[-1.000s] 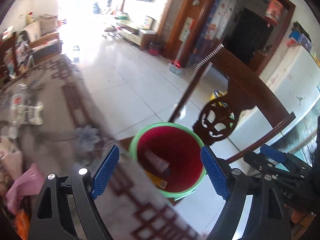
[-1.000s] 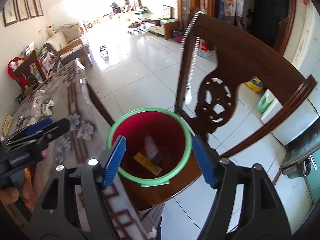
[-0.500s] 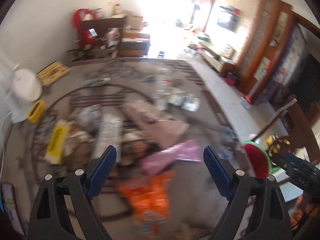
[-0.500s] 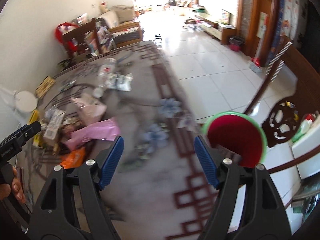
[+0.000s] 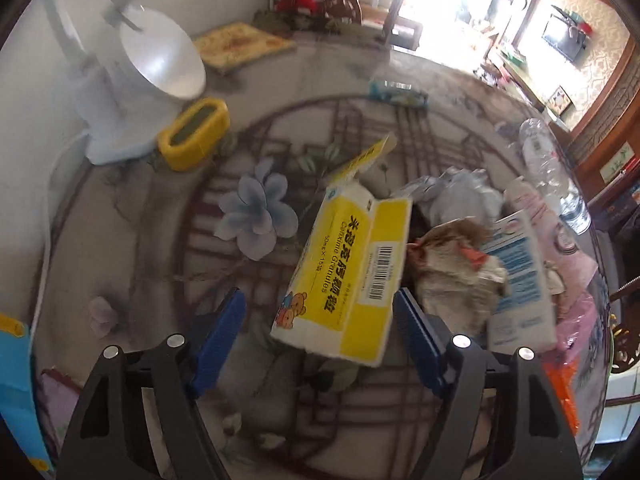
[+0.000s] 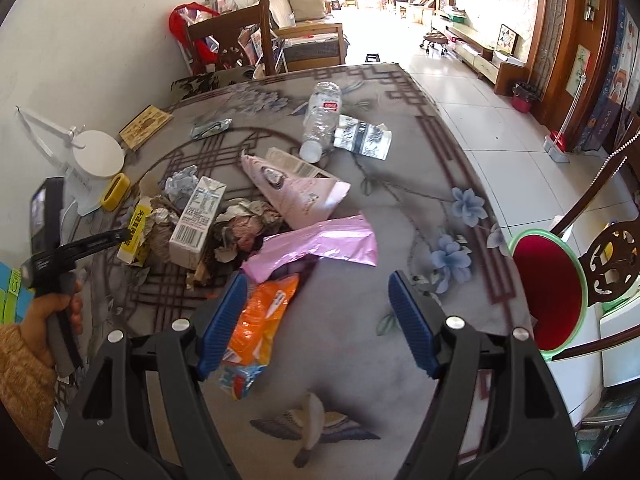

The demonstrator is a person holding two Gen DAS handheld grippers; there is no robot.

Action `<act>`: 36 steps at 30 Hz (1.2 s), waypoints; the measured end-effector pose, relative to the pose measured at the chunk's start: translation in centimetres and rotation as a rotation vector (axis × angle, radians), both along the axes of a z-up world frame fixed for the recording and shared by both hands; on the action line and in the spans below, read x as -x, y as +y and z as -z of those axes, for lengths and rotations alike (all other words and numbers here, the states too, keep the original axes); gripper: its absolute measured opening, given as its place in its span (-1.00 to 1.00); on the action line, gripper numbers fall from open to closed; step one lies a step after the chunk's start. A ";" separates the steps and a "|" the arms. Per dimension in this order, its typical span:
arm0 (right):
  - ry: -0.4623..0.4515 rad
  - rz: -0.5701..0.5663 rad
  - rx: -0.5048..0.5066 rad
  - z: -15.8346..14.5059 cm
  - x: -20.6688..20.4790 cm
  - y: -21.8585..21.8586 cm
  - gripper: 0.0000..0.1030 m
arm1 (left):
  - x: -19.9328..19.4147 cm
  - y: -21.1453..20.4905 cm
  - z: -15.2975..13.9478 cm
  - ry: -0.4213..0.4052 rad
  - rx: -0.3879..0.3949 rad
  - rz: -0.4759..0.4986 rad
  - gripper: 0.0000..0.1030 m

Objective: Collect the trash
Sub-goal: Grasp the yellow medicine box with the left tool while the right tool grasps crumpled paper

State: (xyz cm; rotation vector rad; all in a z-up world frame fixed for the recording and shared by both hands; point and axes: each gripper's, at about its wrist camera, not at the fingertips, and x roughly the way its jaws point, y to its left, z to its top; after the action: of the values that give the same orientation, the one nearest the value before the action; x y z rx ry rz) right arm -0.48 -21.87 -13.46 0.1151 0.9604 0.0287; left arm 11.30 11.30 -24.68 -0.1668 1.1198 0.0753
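While our left gripper (image 5: pixel 320 334) hangs over the heap of trash on the patterned table (image 6: pixel 360 360), its jaws have just been closing yet still stand apart; the near end of a yellow and white medicine box (image 5: pixel 348 276) lies between the blue pads (image 5: pixel 218 338), and we cannot tell whether the right-hand pad touches the box edge; nothing is clamped. Just beside the box we see crumpled brown paper (image 5: pixel 456 268) and a white and blue carton (image 5: pixel 520 276); a clear plastic bottle (image 5: pixel 548 164) lies further off; a yellow holder (image 5: pixel 194 134) and a white lamp (image 5: pixel 132 80) stand near the wall.

Our right gripper (image 6: pixel 318 322) is also released, its jaws spread and holding nothing; an orange wrapper (image 6: pixel 260 320) lies under and partly behind its left pad, and a shiny pink wrapper (image 6: pixel 320 248) lies just beyond; a pale pink bag (image 6: pixel 296 192) and a silver pouch (image 6: pixel 362 136) lie further back. At the table's right edge, well apart from the heap, we see the red bin with a green rim (image 6: pixel 548 296) on a wooden chair (image 6: pixel 612 264). A hand (image 6: pixel 56 308) in an orange sleeve holds the left gripper's handle.
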 end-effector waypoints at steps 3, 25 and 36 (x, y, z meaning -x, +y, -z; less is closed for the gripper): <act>0.007 -0.009 0.009 -0.1 -0.4 1.3 0.38 | -1.6 0.0 1.9 0.028 0.010 0.012 0.39; 0.047 -0.312 -0.007 -0.3 -9.9 15.0 0.38 | -2.4 1.0 3.6 -0.044 0.069 0.057 -0.15; 0.173 -0.423 0.018 4.6 -15.1 20.3 0.38 | 4.8 3.7 2.0 -0.004 0.126 -0.043 -0.25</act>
State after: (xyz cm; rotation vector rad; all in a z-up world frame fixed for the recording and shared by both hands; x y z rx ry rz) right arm 14.59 -1.57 -18.09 -0.1058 1.1436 0.4046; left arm 6.46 15.01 -26.67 -0.3038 1.1175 0.0428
